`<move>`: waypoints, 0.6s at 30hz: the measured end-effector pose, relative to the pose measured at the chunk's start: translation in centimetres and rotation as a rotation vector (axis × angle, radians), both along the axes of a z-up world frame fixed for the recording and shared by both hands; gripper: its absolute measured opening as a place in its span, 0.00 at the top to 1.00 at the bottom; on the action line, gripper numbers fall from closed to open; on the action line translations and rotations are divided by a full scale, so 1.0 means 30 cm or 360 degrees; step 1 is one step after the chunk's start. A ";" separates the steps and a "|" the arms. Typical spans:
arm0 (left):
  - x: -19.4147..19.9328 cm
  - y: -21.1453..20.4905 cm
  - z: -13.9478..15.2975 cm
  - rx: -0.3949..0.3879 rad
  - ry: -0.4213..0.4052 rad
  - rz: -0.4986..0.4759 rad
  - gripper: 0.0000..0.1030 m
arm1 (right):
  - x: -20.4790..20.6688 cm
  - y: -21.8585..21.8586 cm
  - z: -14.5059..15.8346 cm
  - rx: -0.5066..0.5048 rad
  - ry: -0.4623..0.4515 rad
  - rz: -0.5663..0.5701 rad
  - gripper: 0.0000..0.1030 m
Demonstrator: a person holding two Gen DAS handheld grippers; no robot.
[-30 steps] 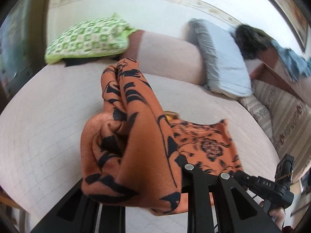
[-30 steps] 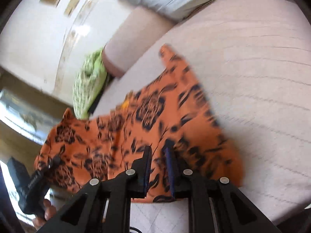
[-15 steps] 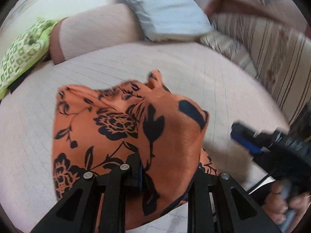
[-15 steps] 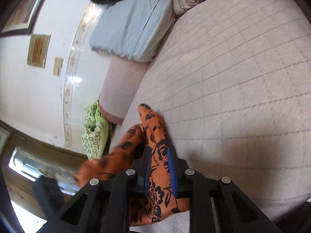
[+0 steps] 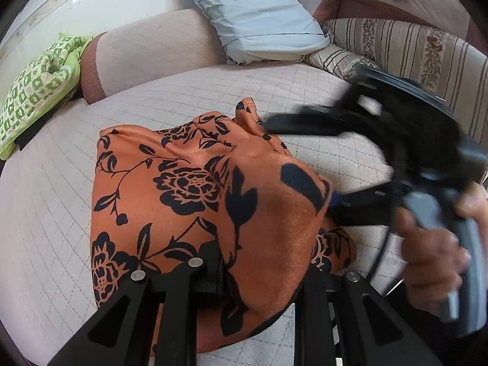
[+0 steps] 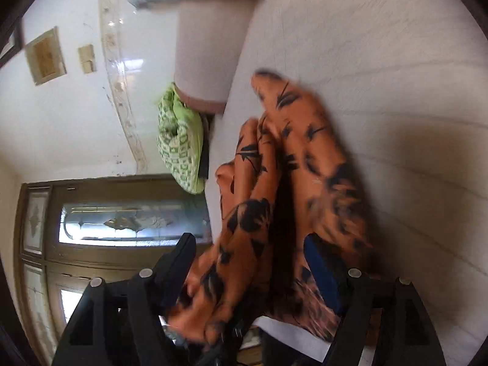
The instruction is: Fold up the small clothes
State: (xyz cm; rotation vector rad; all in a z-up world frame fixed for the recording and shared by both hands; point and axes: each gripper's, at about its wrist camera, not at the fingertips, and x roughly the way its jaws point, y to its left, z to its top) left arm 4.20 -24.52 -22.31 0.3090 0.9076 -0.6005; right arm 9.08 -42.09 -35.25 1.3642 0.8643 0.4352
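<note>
Fabric, orange with black flowers and vines, lies bunched on the quilted pale bed cover (image 5: 55, 213): the small garment (image 5: 189, 183). The left wrist view alone shows the right hand (image 5: 433, 244) around its blurred gripper handle, plus a blue-grey pillow (image 5: 256, 15). The left gripper (image 5: 259, 277) stays pinched on a draped fold. The right view alone shows a glazed wooden door (image 6: 122, 222); there the right gripper (image 6: 253, 256) is opening, cloth loose between its spread jaws.
</note>
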 end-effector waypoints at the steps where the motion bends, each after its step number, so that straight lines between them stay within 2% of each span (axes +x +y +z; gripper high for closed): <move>1: 0.000 0.000 0.002 -0.0001 -0.0001 -0.0003 0.79 | 0.036 0.013 -0.004 0.0006 0.0006 0.0016 0.26; 4: 0.003 0.005 0.008 -0.0018 0.0010 -0.0006 0.79 | 0.147 0.039 -0.005 -0.0028 -0.0006 0.0055 0.28; 5: 0.004 0.007 0.010 -0.0021 0.0013 -0.0011 0.79 | 0.182 0.046 -0.007 -0.0005 -0.0032 0.0066 0.35; 6: 0.006 0.009 0.012 -0.0021 0.0012 -0.0017 0.79 | 0.198 0.043 0.004 -0.0026 -0.0056 0.0059 0.47; 7: 0.006 0.010 0.019 -0.0024 0.0002 -0.0027 0.79 | 0.208 0.037 0.026 -0.0113 -0.0086 0.0030 0.54; 8: 0.004 0.008 0.022 -0.0030 -0.0008 -0.0035 0.79 | 0.212 0.027 0.055 -0.0222 -0.0126 0.0002 0.71; 9: 0.002 0.007 0.036 -0.0049 -0.0030 -0.0053 0.79 | 0.212 0.025 0.077 -0.0273 -0.0163 -0.0005 0.78; 11: 0.000 -0.005 0.053 -0.0081 -0.0050 -0.0083 0.79 | 0.207 0.015 0.129 -0.0336 -0.0253 0.0005 0.83; 13: -0.001 -0.037 0.055 -0.0079 -0.0057 -0.0119 0.79 | 0.196 0.001 0.169 -0.0428 -0.0324 -0.0010 0.85; 16: -0.012 -0.109 0.028 -0.0034 -0.0070 -0.0190 0.74 | 0.191 -0.039 0.182 -0.0449 -0.0334 -0.0036 0.85; 18: -0.008 -0.162 -0.018 0.0026 -0.0033 -0.0251 0.61 | 0.192 -0.083 0.161 -0.0480 -0.0268 -0.0061 0.85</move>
